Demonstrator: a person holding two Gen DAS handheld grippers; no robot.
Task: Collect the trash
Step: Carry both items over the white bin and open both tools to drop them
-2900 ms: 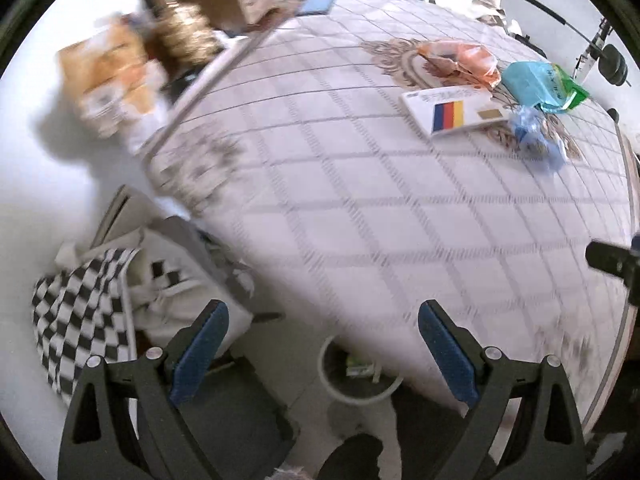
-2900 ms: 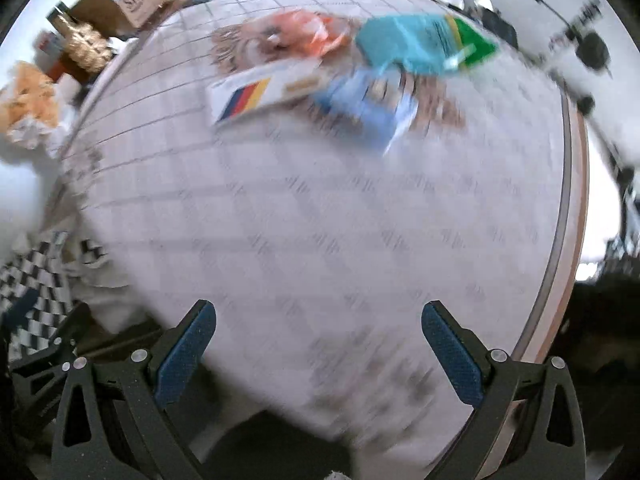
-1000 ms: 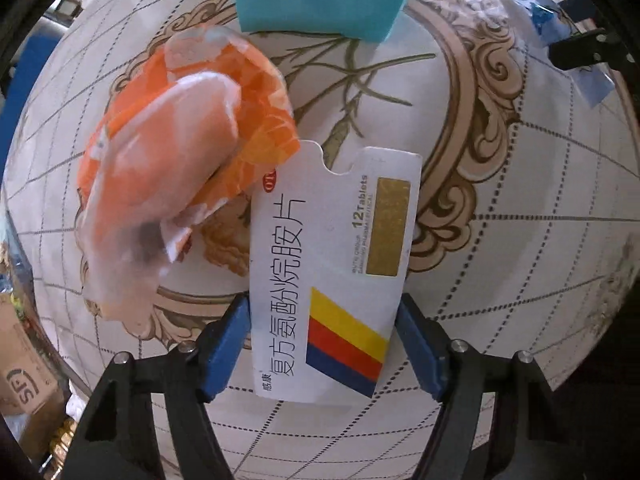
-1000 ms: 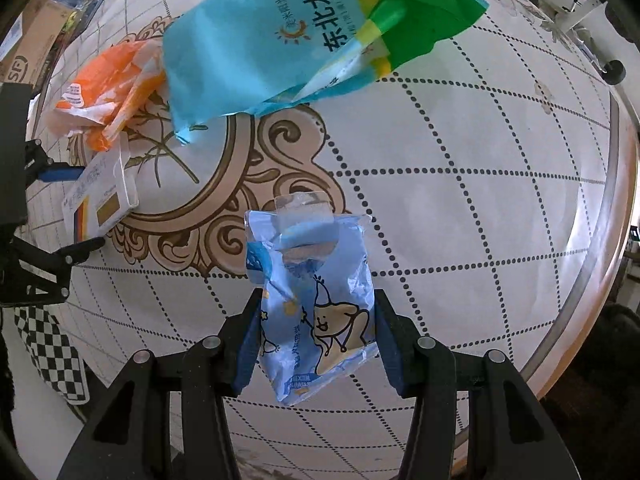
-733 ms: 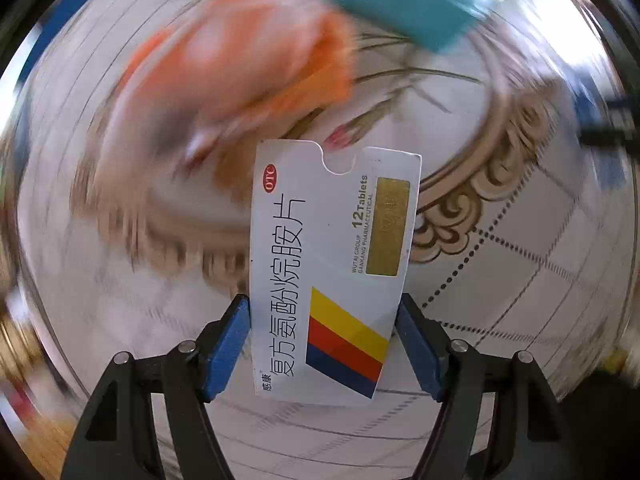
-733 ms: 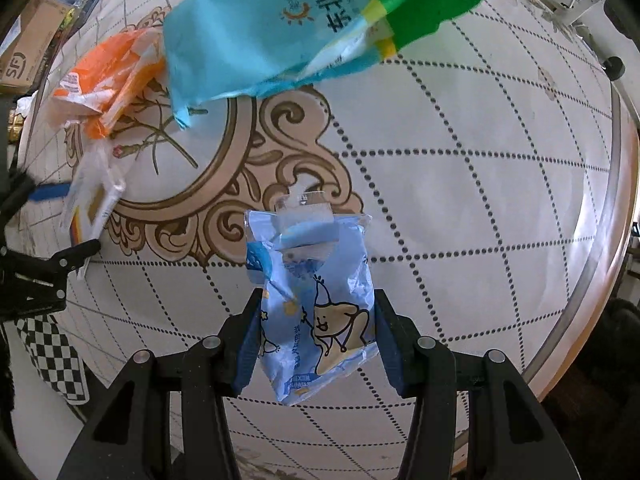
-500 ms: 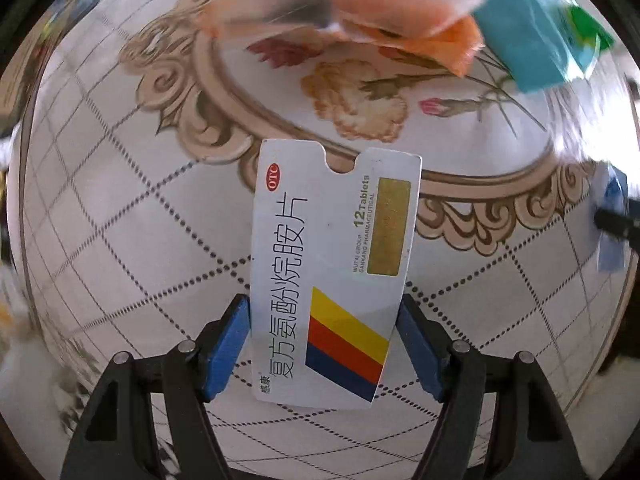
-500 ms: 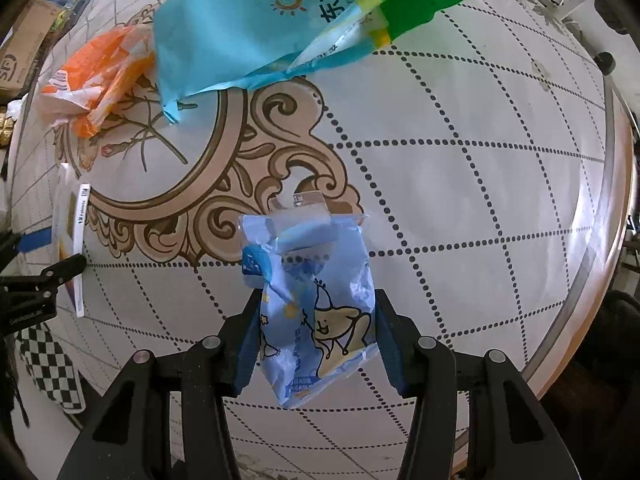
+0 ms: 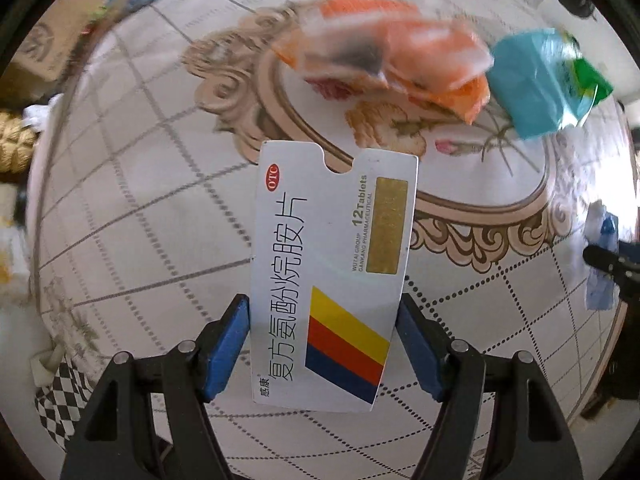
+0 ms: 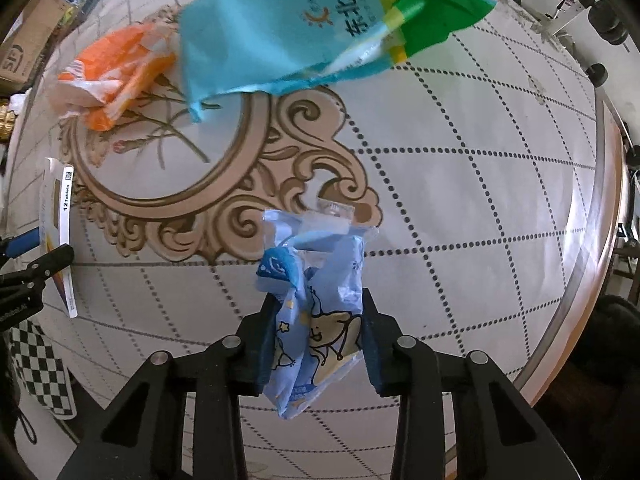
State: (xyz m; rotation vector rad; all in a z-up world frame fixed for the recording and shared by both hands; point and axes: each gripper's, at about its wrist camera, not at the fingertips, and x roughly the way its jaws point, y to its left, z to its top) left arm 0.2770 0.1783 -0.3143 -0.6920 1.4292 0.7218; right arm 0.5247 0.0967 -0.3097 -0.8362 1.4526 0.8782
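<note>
My left gripper is shut on a white flat medicine box with yellow, red and blue stripes, held above the table; the box also shows edge-on in the right wrist view. My right gripper is shut on a crumpled light blue cartoon wrapper, lifted off the table. An orange and white plastic bag and a teal and green rice bag lie on the table beyond.
The round table has a white grid cloth with a brown floral medallion; its wooden rim runs at the right. A cardboard box stands at the far left. A checkered cloth hangs below the table's left edge.
My left gripper has lifted the medicine box and swung back from the orange bag. My right gripper has squeezed tighter on the blue wrapper and raised it.
</note>
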